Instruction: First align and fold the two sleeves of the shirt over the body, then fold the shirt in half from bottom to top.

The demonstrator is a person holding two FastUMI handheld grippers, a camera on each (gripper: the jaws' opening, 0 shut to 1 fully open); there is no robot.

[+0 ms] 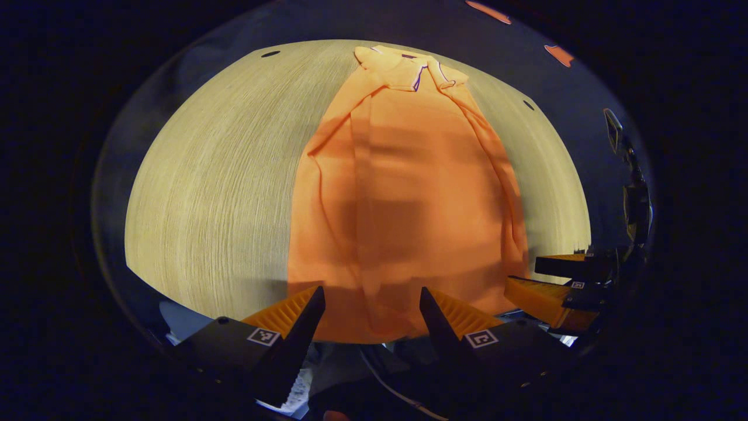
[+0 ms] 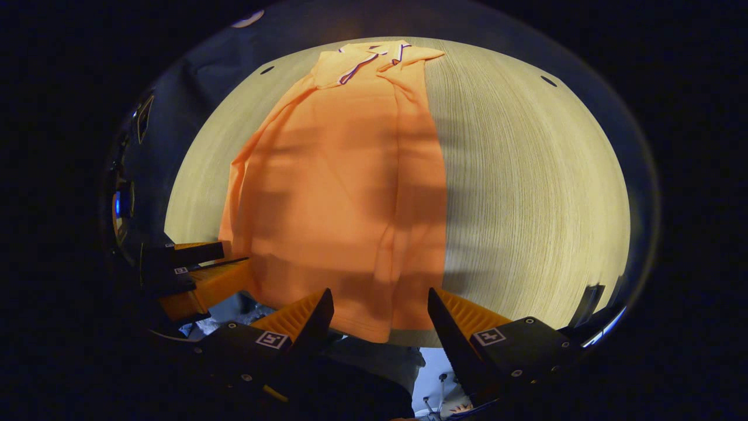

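Shirt: an orange polo shirt (image 1: 403, 193) lies flat on the table (image 1: 222, 187), collar at the far end and hem at the near edge; in the right gripper view the same shirt (image 2: 345, 199) runs lengthwise away from the camera.
Collar: the collar (image 1: 412, 70) with its dark-and-white trim sits at the shirt's far end, close to the table's far rim.
Sleeves: both sides of the shirt are folded in over the body, leaving a long narrow shape with lengthwise creases.
Hem: the hem (image 1: 374, 333) lies at the near table edge, and one corner seems to hang a little past it in the right gripper view.
Left hand-held gripper: the left hand-held gripper (image 1: 371, 307) hovers just before the hem with its jaws spread wide, nothing between them; its fingers frame the hem's left part without touching cloth.
Right hand-held gripper: the right hand-held gripper (image 2: 380, 310) is likewise spread wide and empty, poised at the hem's right part.
Side by side: each gripper appears at the edge of the other's view, near the shirt's bottom corners.
Table: pale wood grain, bare on both sides of the shirt.
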